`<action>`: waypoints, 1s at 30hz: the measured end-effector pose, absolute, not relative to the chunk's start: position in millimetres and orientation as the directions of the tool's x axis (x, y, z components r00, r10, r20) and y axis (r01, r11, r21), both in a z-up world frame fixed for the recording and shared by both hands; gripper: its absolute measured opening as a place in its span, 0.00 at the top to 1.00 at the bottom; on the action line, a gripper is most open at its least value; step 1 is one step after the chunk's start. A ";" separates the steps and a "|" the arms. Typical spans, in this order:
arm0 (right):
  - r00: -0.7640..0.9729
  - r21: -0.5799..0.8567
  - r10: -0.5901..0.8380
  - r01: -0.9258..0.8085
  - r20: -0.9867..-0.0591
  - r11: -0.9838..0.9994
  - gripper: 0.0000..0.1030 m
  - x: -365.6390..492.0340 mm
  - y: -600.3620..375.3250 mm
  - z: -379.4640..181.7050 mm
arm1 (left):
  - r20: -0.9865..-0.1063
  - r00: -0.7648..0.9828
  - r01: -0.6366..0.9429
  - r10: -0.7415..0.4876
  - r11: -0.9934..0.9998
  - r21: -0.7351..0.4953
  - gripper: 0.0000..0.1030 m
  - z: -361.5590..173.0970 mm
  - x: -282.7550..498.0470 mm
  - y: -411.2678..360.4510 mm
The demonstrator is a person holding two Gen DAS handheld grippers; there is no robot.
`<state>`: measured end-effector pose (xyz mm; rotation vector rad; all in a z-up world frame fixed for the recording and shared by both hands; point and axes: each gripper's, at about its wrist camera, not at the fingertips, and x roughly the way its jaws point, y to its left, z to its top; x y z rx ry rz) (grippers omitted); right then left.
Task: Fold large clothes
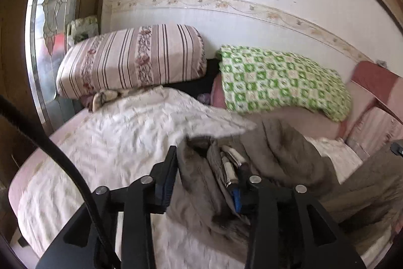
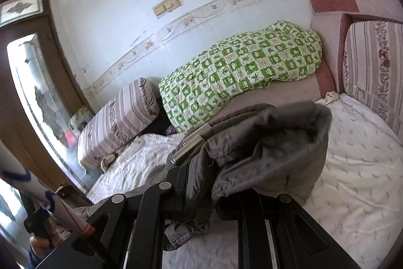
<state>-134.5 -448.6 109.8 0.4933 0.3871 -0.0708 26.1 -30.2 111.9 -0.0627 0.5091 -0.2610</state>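
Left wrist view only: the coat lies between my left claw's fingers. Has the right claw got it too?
Observer: Yes. The right claw is shut on the coat, with a fold pinched between its fingers.
Operator: Is any of it hanging loose there?
Observer: Yes. A bunch drapes over the claw and a loose end hangs under it.
Operator: What's to its right?
Observer: Open sheet, running up to a striped cushion.
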 end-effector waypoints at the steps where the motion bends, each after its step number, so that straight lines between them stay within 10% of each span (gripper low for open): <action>1: 0.922 0.449 0.020 0.170 -0.387 0.877 0.84 -119.9 -453.9 112.4 | -0.467 0.844 0.234 -0.262 0.965 -0.119 0.64 118.2 43.8 -37.3; 6: 0.902 0.477 -0.018 0.246 -0.432 0.844 0.84 -47.1 -487.2 113.1 | -0.461 0.853 0.220 -0.244 0.970 -0.107 0.40 137.4 118.7 -56.8; 30: 0.749 0.512 -0.032 0.482 -0.662 0.711 0.84 146.9 -584.7 -13.7 | -0.471 0.838 0.251 -0.277 0.961 -0.119 0.38 91.3 196.0 -88.7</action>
